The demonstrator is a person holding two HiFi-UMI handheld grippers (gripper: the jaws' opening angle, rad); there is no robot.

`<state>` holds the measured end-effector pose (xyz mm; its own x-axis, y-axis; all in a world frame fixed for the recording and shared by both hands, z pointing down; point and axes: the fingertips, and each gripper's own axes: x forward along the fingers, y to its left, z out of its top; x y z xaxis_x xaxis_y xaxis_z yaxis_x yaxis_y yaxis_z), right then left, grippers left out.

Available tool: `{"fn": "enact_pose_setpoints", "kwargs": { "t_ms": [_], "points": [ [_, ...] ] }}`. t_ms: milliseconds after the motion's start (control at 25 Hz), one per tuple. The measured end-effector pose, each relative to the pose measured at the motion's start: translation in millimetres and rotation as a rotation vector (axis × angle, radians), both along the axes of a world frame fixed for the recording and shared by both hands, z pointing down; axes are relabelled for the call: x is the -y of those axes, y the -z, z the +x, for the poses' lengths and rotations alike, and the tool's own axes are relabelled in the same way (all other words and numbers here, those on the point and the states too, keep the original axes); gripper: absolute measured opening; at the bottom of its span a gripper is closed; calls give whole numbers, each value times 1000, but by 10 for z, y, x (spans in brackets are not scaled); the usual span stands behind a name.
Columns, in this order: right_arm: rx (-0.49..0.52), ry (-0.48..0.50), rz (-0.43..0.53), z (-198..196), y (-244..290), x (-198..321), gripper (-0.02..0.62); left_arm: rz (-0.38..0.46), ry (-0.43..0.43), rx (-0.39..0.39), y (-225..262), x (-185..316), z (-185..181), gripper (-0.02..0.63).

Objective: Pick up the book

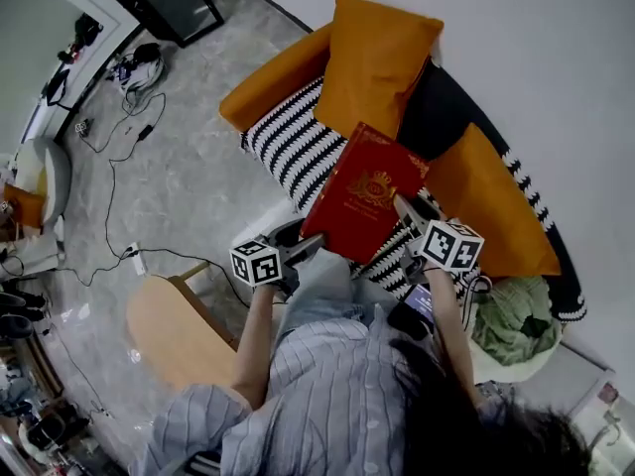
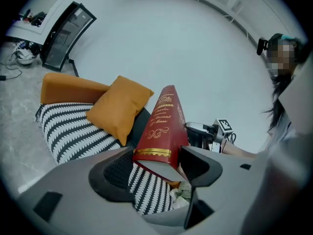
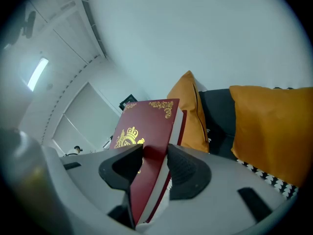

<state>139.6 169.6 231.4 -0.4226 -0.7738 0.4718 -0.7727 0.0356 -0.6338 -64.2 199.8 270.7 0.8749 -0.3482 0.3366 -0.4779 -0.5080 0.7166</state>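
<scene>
A red hardback book [image 1: 370, 194] with gold crest and lettering is lifted clear of the striped sofa seat [image 1: 293, 145], tilted, held between both grippers. My left gripper [image 1: 306, 247] grips its lower left corner. In the left gripper view the book [image 2: 161, 121] rises spine-up from between the jaws of the left gripper [image 2: 156, 163]. My right gripper [image 1: 407, 212] clamps the book's right edge. In the right gripper view both pads of the right gripper [image 3: 155, 163] press on the book's covers [image 3: 146, 126]. The right gripper [image 2: 208, 131] also shows beyond the book in the left gripper view.
An orange cushion [image 1: 377, 62] leans on the sofa's dark back, with orange armrests [image 1: 273, 77] on either side. A green cloth [image 1: 511, 320] lies at the sofa's right end. A wooden stool [image 1: 169, 330] stands by my left side. Cables [image 1: 119, 167] trail over the grey floor.
</scene>
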Motion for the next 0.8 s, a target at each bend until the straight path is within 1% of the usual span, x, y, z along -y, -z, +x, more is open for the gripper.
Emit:
{"fn": "enact_pose_setpoints", "kwargs": {
  "t_ms": [360,800],
  "points": [
    [-1,20,68,-85,242,-267,164,35,38,2,221,-325,-70,314],
    [-25,101,118,-334,424,-449,163,25,116,-5,314,-692,-249,314]
  ]
}}
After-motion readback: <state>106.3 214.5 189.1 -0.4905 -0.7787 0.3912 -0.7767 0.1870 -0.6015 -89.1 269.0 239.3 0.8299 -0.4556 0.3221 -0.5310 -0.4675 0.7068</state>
